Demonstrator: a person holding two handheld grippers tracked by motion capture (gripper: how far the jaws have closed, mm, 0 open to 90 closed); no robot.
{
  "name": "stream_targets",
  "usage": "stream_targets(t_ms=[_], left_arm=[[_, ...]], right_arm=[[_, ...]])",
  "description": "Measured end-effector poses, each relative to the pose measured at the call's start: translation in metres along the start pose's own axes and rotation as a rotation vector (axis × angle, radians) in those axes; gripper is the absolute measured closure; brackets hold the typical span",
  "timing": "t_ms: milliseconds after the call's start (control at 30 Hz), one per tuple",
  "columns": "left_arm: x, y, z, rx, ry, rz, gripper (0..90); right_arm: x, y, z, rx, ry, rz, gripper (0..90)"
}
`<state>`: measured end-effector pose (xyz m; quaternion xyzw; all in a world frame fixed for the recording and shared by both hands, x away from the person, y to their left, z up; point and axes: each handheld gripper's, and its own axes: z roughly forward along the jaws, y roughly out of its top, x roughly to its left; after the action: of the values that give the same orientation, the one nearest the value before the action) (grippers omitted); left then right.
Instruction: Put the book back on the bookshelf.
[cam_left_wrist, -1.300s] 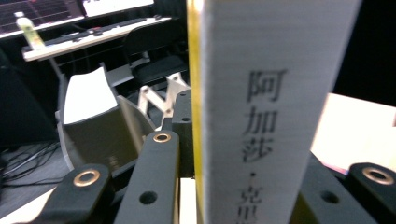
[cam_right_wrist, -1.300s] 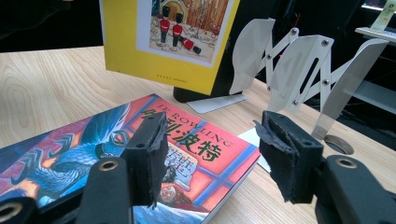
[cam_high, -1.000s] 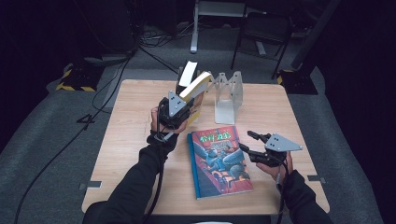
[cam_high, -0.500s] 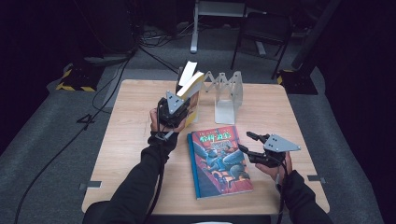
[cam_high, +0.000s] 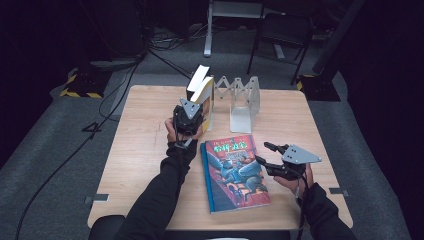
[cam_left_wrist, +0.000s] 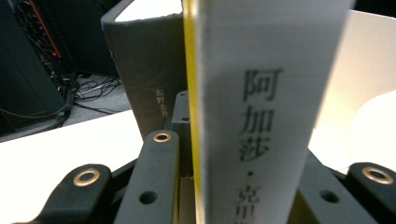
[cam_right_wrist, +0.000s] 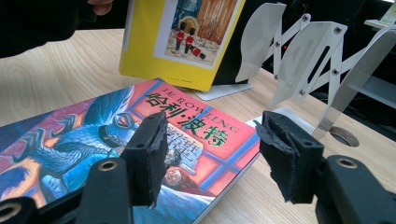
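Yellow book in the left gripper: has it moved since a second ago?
Yes. The yellow book, held by the left gripper, has swung from tilted to nearly upright and come lower, beside the metal book rack, which stayed put.

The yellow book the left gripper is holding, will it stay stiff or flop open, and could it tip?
The yellow book, clamped in the left gripper, probably flexes: its pages already fan apart at the top. Set upright beside the metal rack, it could tip unless leaned there. Its glossy cover may be slippery.
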<state>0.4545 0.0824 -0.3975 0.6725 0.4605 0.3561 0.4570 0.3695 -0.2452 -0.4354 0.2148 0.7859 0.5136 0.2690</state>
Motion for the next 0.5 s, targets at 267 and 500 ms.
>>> stream_targets(t_ms=[267, 500], left_arm=[[-0.002, -0.003, 0.008, -0.003, 0.013, -0.008, 74.8], [-0.007, -0.003, 0.015, -0.015, 0.032, -0.009, 74.8]], right_arm=[[0.001, 0.0, 0.001, 0.005, 0.003, -0.006, 42.2], [0.001, 0.0, 0.001, 0.003, 0.002, -0.009, 42.3]])
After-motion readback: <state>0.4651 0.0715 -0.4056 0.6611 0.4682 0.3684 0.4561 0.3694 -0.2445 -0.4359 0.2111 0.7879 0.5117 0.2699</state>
